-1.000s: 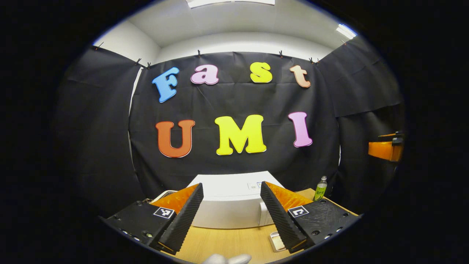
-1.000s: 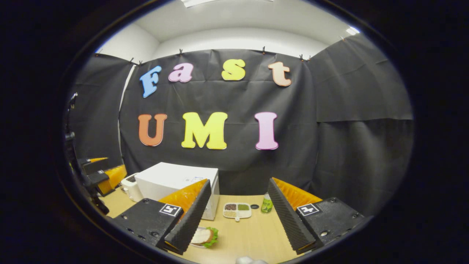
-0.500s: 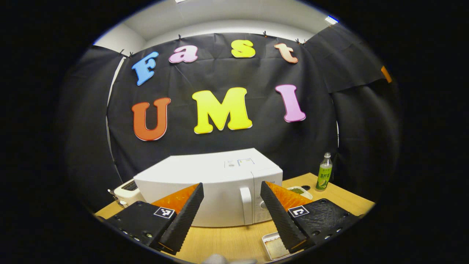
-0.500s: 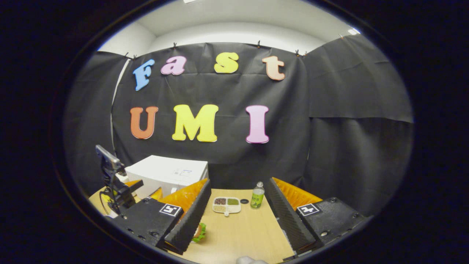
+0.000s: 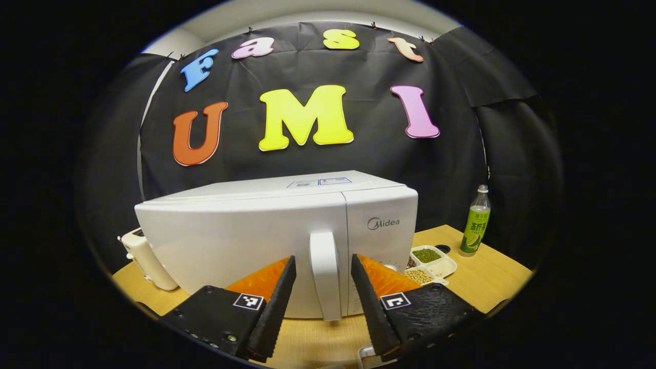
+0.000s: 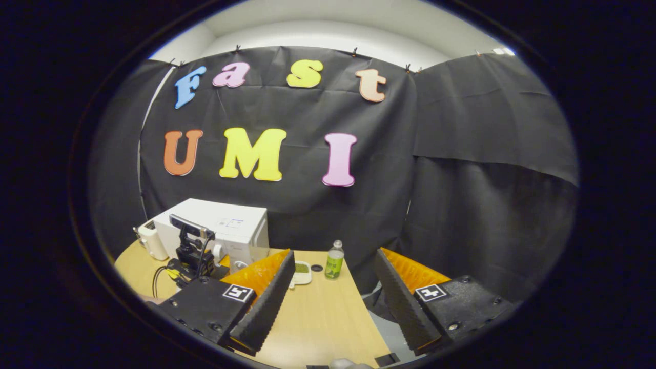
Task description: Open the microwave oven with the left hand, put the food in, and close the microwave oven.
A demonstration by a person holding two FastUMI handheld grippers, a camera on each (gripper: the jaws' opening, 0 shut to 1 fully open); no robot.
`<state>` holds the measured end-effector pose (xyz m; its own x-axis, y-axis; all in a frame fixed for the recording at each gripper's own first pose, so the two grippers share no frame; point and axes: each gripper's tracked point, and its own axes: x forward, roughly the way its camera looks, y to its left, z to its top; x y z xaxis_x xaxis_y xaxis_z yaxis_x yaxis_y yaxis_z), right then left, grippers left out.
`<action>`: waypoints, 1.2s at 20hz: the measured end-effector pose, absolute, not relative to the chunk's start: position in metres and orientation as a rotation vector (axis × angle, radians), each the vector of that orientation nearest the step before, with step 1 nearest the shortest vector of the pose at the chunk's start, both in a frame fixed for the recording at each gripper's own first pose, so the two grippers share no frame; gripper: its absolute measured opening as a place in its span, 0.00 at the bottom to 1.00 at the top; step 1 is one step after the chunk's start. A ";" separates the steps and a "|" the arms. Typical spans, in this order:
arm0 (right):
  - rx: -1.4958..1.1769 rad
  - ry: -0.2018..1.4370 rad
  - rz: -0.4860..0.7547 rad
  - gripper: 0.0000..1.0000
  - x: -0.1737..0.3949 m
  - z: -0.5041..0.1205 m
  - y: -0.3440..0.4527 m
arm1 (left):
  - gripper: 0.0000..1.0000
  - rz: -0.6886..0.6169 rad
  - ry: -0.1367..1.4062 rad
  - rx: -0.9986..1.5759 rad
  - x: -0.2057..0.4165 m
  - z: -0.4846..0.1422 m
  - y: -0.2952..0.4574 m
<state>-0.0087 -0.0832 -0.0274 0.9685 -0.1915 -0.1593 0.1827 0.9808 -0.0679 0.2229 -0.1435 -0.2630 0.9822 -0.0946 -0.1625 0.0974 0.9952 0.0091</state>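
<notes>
- Left gripper view: close, low, facing the microwave oven (image 5: 277,241) door front-on, near the table's (image 5: 492,271) front edge.
- Right gripper view: farther back and rightward, facing the table's right edge.
- Shared: microwave oven, bottle (image 6: 334,260), booth wall.

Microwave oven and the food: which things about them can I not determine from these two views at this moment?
- Microwave oven inside: hidden by its shut door, left gripper view.
- Handle contact: left claw straddles it, open; touching is unclear.
- Dish at the bottom edge: cut off and covered by a finger, so its food is unreadable.
- Divided tray: partly behind the right finger.
- Toaster: too small in right gripper view.
</notes>
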 end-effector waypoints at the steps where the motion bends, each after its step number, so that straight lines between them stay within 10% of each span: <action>1: -0.060 0.166 -0.196 1.00 -0.012 -0.026 -0.084 | 0.66 -0.097 0.167 0.002 0.225 -0.266 -0.144; 3: -0.072 0.167 -0.204 1.00 -0.016 -0.025 -0.085 | 0.24 -0.110 0.179 -0.026 0.223 -0.270 -0.144; 5: -0.075 0.168 -0.198 1.00 -0.016 -0.023 -0.081 | 0.14 -0.124 0.194 -0.035 0.222 -0.269 -0.144; 12: -0.054 0.163 -0.075 0.99 -0.004 -0.016 -0.038 | 0.00 -0.212 0.265 -0.067 0.201 -0.271 -0.142; 24: -0.074 0.145 0.118 0.96 0.008 -0.026 0.036 | 0.08 -0.294 0.251 0.000 0.075 -0.274 -0.083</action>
<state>0.0076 0.0363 -0.0259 0.9825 0.1120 -0.1488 -0.1227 0.9903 -0.0649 0.0753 -0.0828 -0.2743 0.9261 -0.2868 -0.2452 0.2868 0.9573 -0.0364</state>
